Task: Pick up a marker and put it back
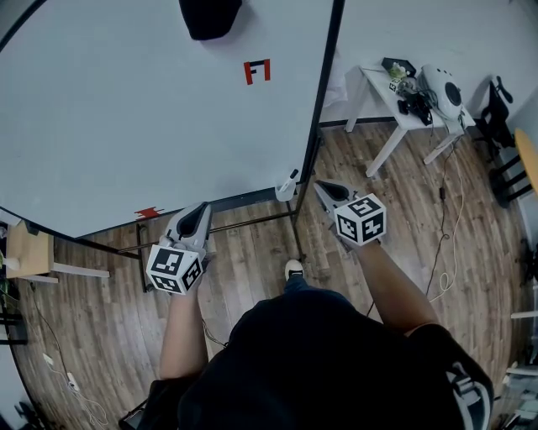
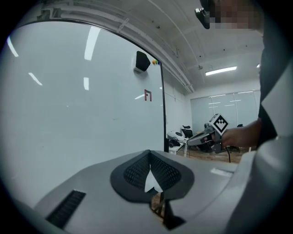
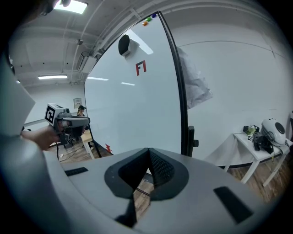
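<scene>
Marker, a slim white plastic barrel (image 1: 288,184), sat at the lower right corner of the large white whiteboard (image 1: 151,109), near the right gripper (image 1: 320,186). That one's jaws and those of the left gripper (image 1: 202,207) were closed on nothing. The marker was probably light, stiff and slick, best gripped mid-barrel.

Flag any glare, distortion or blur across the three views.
Head view: fisheye bows the whiteboard edges; light is even and the image is sharp. Left gripper view: ceiling-light streaks glare on the board, with dark vignette at the corners. Right gripper view: same vignette, board frame bent into a curve, ceiling lamp blown out, fainter streaks on the board.
</scene>
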Motion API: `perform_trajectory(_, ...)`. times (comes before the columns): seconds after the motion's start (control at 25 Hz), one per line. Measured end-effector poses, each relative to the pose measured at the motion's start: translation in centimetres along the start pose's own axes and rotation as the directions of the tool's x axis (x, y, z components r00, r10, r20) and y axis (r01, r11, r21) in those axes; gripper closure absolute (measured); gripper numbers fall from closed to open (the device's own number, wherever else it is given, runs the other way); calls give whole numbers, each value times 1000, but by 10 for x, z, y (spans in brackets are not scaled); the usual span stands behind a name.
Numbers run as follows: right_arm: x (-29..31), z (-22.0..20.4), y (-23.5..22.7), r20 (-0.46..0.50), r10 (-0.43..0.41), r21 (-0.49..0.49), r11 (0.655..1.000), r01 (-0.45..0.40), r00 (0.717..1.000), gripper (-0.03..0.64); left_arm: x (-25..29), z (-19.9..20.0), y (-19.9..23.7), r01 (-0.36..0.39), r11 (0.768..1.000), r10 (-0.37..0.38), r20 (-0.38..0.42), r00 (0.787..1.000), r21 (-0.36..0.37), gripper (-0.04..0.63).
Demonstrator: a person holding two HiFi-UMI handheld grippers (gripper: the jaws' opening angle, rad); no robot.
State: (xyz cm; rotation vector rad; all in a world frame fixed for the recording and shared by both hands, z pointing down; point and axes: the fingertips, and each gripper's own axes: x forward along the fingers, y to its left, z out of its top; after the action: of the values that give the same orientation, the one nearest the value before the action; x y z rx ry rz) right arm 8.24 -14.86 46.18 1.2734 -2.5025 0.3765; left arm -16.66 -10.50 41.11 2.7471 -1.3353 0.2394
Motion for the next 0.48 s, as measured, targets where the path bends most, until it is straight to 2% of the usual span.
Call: perform_trajectory(0.48,37,9,-33,-23,8,29,1000,-8,1000,620,43,4,24,14,1000,-14,-19,1000,-2,584)
